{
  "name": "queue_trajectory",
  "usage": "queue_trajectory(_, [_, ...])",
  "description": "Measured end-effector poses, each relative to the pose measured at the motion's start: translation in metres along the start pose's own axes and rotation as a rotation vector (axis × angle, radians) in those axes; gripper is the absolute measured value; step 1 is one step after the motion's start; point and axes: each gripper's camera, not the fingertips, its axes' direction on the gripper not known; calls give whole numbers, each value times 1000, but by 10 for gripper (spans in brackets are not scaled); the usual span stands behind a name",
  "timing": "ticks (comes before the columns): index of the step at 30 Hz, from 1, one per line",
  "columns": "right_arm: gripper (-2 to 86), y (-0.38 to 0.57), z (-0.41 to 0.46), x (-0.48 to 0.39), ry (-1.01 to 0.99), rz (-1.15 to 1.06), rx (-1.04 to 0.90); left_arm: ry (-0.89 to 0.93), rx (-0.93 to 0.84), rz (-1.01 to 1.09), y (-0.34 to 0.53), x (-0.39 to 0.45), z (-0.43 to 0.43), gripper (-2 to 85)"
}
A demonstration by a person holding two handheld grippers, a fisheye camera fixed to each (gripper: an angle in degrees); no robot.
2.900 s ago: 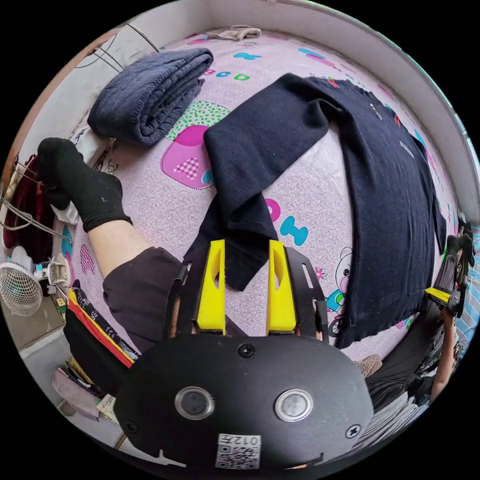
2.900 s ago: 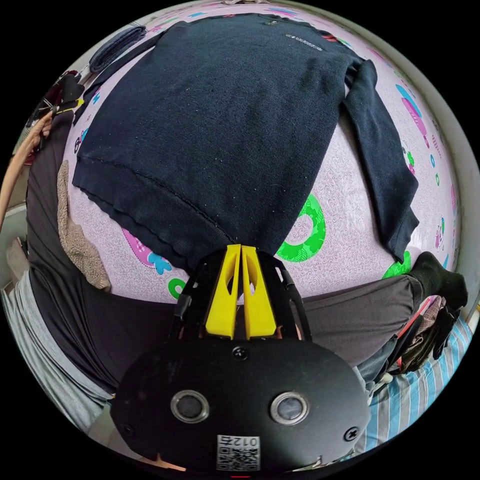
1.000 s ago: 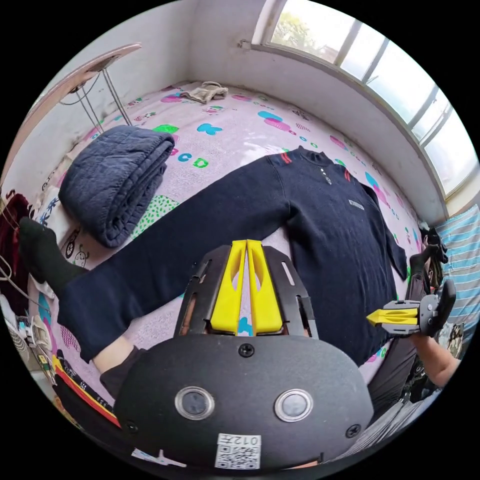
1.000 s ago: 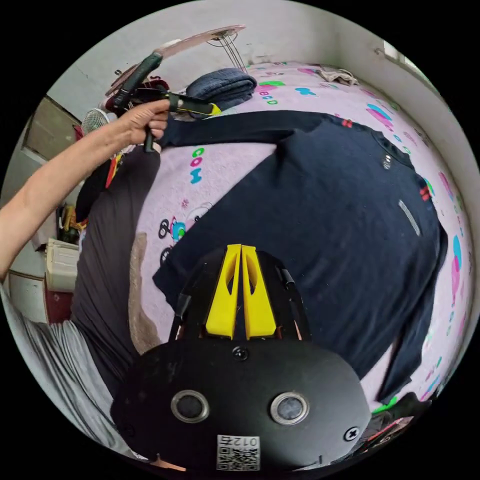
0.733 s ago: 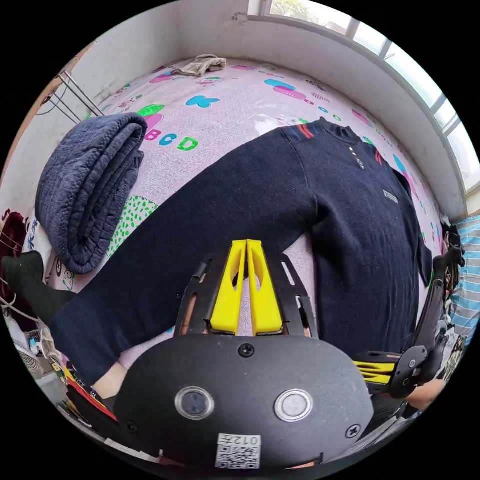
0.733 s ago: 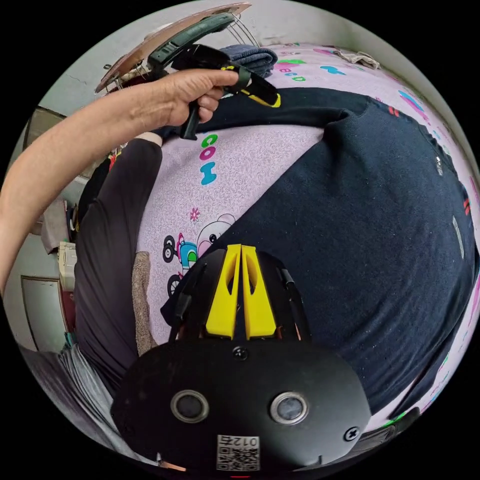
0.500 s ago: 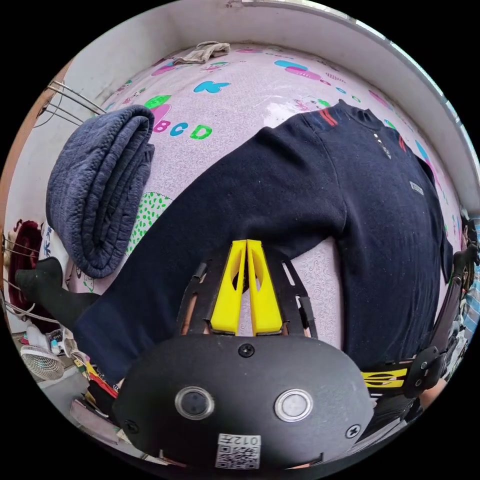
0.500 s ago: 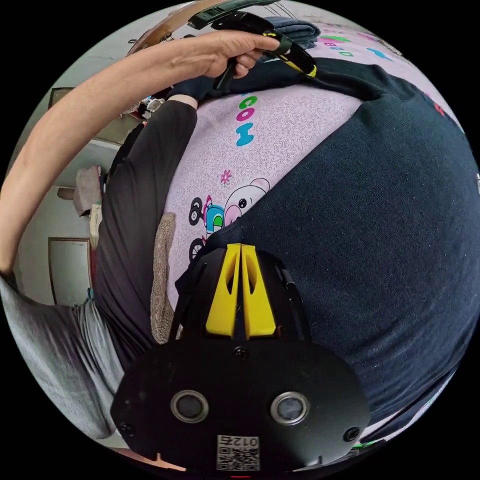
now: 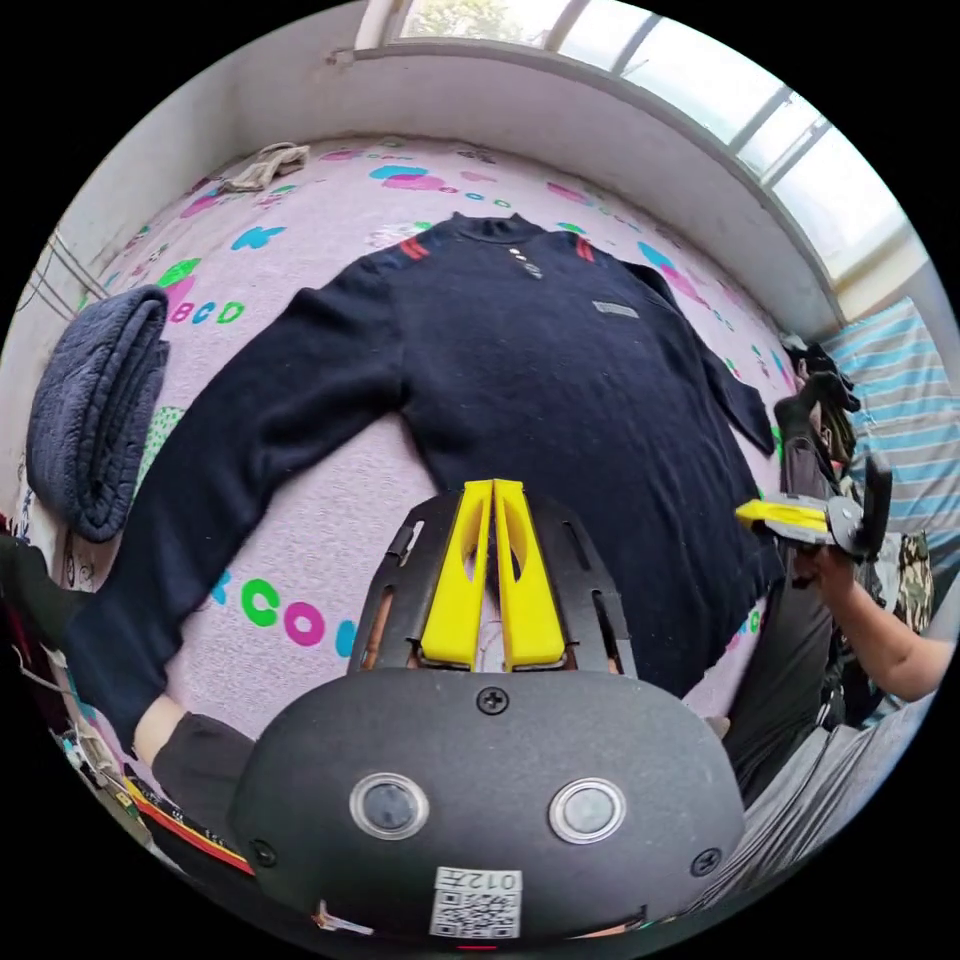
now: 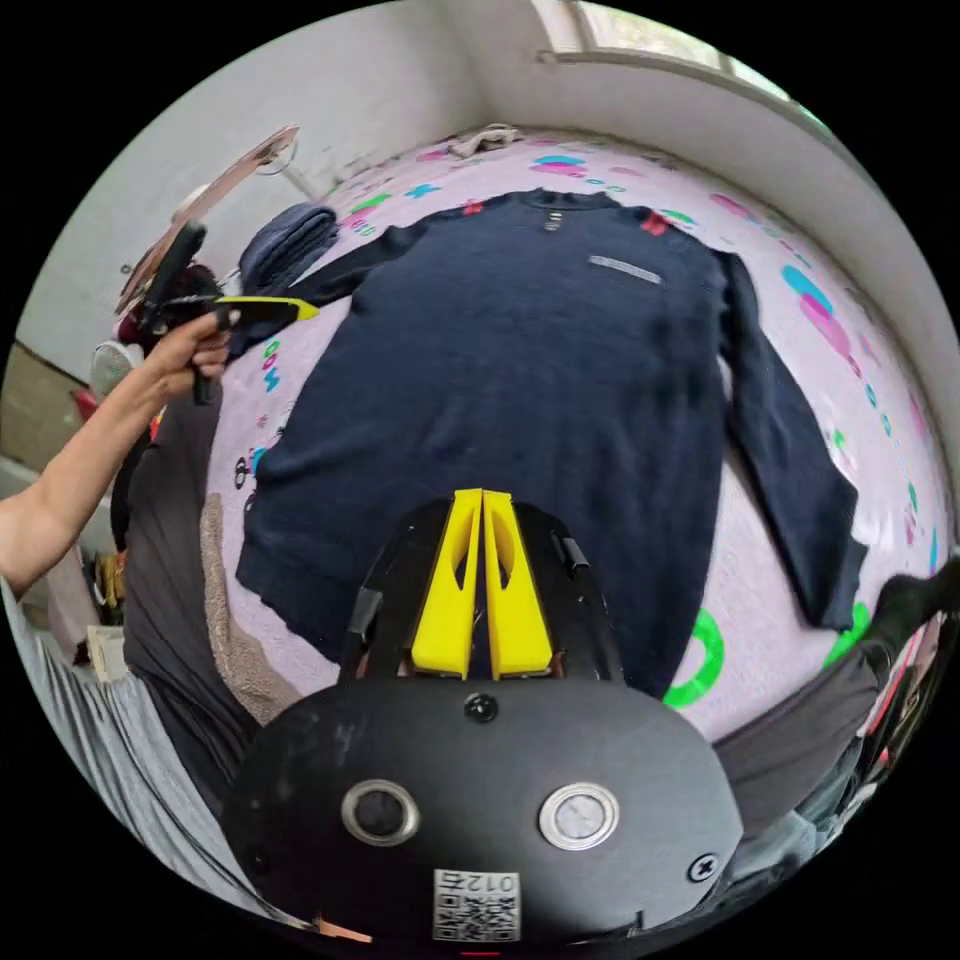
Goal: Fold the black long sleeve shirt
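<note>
The black long sleeve shirt (image 9: 560, 380) lies flat, front up, on the pink patterned bed sheet (image 9: 330, 520), collar toward the window wall, both sleeves spread outward. My left gripper (image 9: 494, 487) is shut and empty, raised above the sheet beside the shirt's hem. It appears in the right gripper view as the left gripper (image 10: 300, 310), held in a hand off the shirt's side. My right gripper (image 10: 482, 495) is shut and empty above the shirt (image 10: 540, 370) near its hem; the left gripper view catches the right gripper (image 9: 760, 514) beside the hem corner.
A folded dark blue blanket (image 9: 95, 410) lies by the spread sleeve's side. A small beige cloth (image 9: 262, 165) sits in the far corner. The person's legs in dark trousers (image 10: 170, 540) rest along the bed's near edge. Walls and a window (image 9: 640, 70) bound the far side.
Both grippers have lifted away from the shirt and pulled back, so both views take in the whole garment. The sleeve, earlier folded over, lies stretched out straight.
</note>
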Motion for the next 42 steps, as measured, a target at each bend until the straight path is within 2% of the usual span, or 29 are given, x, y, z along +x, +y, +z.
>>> queue_trajectory(3, [-8,-15,-4,61,4,89,-69,3,-49,34,25,30,31,8])
queue_trajectory(7, [-8,-48,16,74,39,46,-236,-88,-151,47,57,48,72,7])
queue_trajectory(10, [-8,-75,4,67,72,-48,-247,-171,-147,63,80,52,90,7])
queue_trajectory(13, [-8,-102,-45,105,196,16,-130,-171,-146,16,85,51,99,7])
queue_trajectory(14, [-7,-111,-75,139,244,101,-59,-159,-139,8,84,51,99,7])
queue_trajectory(16, [-3,-121,-119,208,270,292,29,-87,19,12,85,64,90,7])
queue_trajectory(19, [22,-122,-170,329,173,642,116,14,42,14,78,84,110,8])
queue_trajectory(21, [52,-117,-179,401,27,879,128,35,22,51,75,102,132,8])
queue_trajectory(24, [53,-125,-177,440,-75,1031,138,46,8,110,73,133,165,8])
queue_trajectory(31, [48,-187,-186,458,-91,1101,122,45,-41,190,85,174,215,8])
queue_trajectory(37, [35,-221,-210,448,-35,1006,108,60,-53,212,89,182,230,11])
queue_trajectory(42, [3,-218,-252,424,-33,957,216,75,-25,257,89,202,232,19])
